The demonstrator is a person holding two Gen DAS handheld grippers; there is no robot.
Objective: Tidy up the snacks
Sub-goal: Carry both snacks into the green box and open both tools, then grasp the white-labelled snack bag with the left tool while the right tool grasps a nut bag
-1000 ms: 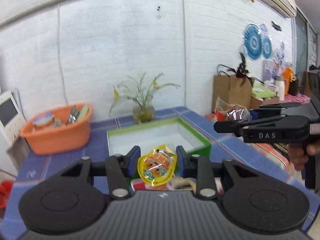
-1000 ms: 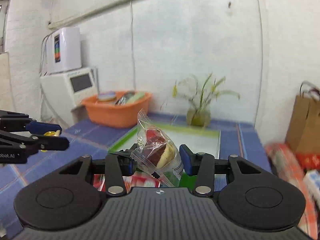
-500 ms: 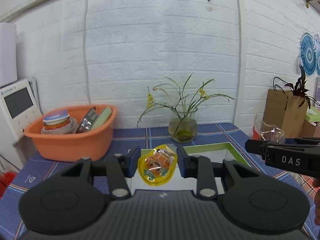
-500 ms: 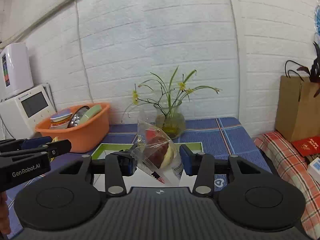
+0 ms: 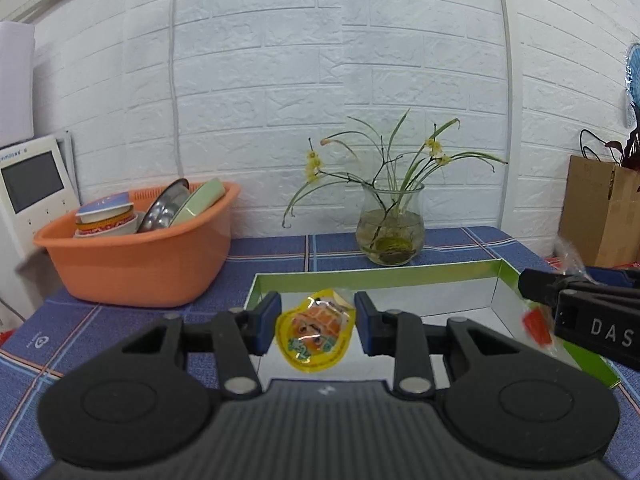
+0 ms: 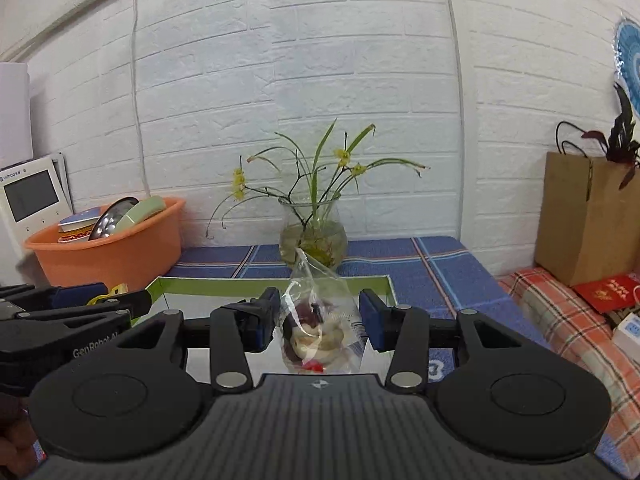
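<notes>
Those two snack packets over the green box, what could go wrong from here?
The yellow packet sits between the left gripper with gaps at both pads, so it might drop unaimed. The clear wrapped snack in the right gripper hangs loosely and might snag. Both grippers crowd over the green-edged box and could bump.
</notes>
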